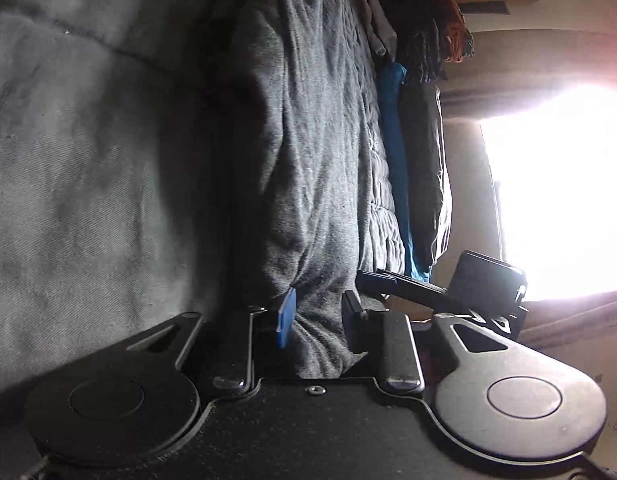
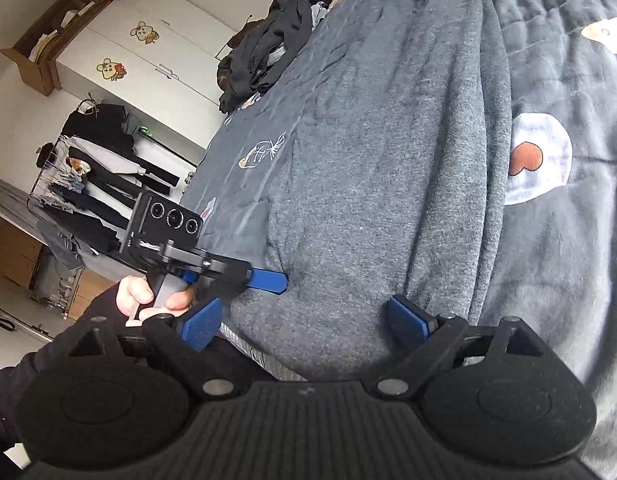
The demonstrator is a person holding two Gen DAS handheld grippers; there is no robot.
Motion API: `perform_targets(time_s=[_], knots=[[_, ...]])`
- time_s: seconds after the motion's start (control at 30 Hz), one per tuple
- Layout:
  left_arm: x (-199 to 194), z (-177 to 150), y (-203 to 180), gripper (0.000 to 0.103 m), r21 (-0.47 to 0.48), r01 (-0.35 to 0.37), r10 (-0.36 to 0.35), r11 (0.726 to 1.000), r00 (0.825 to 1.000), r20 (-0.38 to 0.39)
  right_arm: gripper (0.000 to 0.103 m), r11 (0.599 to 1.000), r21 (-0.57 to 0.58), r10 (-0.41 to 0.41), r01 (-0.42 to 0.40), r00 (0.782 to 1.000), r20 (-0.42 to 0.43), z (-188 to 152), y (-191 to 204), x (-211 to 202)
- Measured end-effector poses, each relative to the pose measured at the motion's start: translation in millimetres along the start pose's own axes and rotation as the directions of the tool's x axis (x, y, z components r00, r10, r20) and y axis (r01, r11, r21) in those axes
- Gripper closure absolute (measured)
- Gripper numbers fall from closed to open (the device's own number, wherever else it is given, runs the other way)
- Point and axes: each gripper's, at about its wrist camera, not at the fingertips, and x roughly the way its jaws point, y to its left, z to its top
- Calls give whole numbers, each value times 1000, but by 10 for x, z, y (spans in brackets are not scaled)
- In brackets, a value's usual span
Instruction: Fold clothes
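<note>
A grey sweatshirt point(image 1: 308, 160) point(image 2: 368, 160) lies folded lengthwise on the bed's dark patterned quilt point(image 2: 568, 80). My left gripper point(image 1: 318, 320) is shut on a bunched fold at the sweatshirt's near end, with fabric squeezed between its blue pads. In the right wrist view the left gripper point(image 2: 282, 282) bites that same end from the left side, held by a person's hand point(image 2: 136, 296). My right gripper point(image 2: 304, 324) stands wide open over the garment's near edge, its pads on either side without pressing. From the left wrist view the right gripper point(image 1: 368, 278) shows beside the fold.
A heap of dark clothes point(image 2: 268, 48) sits at the bed's far end. Blue and dark garments point(image 1: 396, 160) lie along the quilt's edge. A white wardrobe point(image 2: 148, 52), a cardboard box point(image 2: 48, 40) and a clothes rack point(image 2: 96, 168) stand beyond. A bright window point(image 1: 560, 192) glares.
</note>
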Motion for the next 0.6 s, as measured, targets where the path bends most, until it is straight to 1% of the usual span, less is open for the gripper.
perform_targets(time_s=[0.03, 0.07, 0.1, 0.13, 0.17, 0.2, 0.3, 0.37, 0.4, 0.43, 0.47, 0.53, 0.6], knots=[[-19, 3, -46, 79, 5, -9, 9, 1000, 1000, 0, 13, 1000, 1, 1, -1, 1000, 0, -2, -4, -17], [-52, 2, -143, 73, 27, -4, 4, 1000, 1000, 8, 13, 1000, 1, 2, -2, 1000, 0, -5, -6, -32], [-88, -1, -249, 48, 52, 5, -6, 999, 1000, 17, 13, 1000, -11, -5, 5, 1000, -1, -23, 18, -38], [-146, -28, -351, 23, 78, 28, -31, 997, 999, 35, 13, 1000, -16, -8, 8, 1000, 0, -39, 32, -57], [-170, -51, -439, 16, 102, 44, -49, 994, 998, 49, 12, 1000, -20, -10, 10, 1000, 1, -53, 46, -77], [-157, -71, -460, 15, 105, 48, -53, 993, 998, 46, 12, 1000, -18, -5, 5, 1000, 4, -54, 52, -96], [-96, -128, -471, 15, 94, 53, -55, 994, 998, 26, 12, 1000, 2, 7, -7, 1000, 10, -69, 50, -168], [-105, -166, -390, 16, 72, 52, -54, 996, 998, 31, 12, 999, 8, 35, -35, 999, 12, -76, 57, -193], [-81, -161, -338, 20, 57, 35, -37, 998, 999, 32, 12, 999, 10, 48, -48, 999, 12, -79, 61, -205], [-44, -151, -285, 27, 47, 16, -18, 999, 999, 28, 12, 998, 8, 57, -57, 998, 9, -92, 67, -208], [-7, -140, -230, 29, 37, -2, 1, 999, 1000, 22, 12, 999, 2, 51, -51, 999, 3, -105, 63, -200], [-19, -140, -183, 30, 22, 1, -1, 1000, 1000, 25, 12, 1000, 2, 23, -23, 1000, -14, -129, 34, -165], [-66, -161, -234, 30, 30, -12, 11, 999, 999, 32, 13, 1000, 10, 5, -5, 1000, -28, -147, -8, -128]])
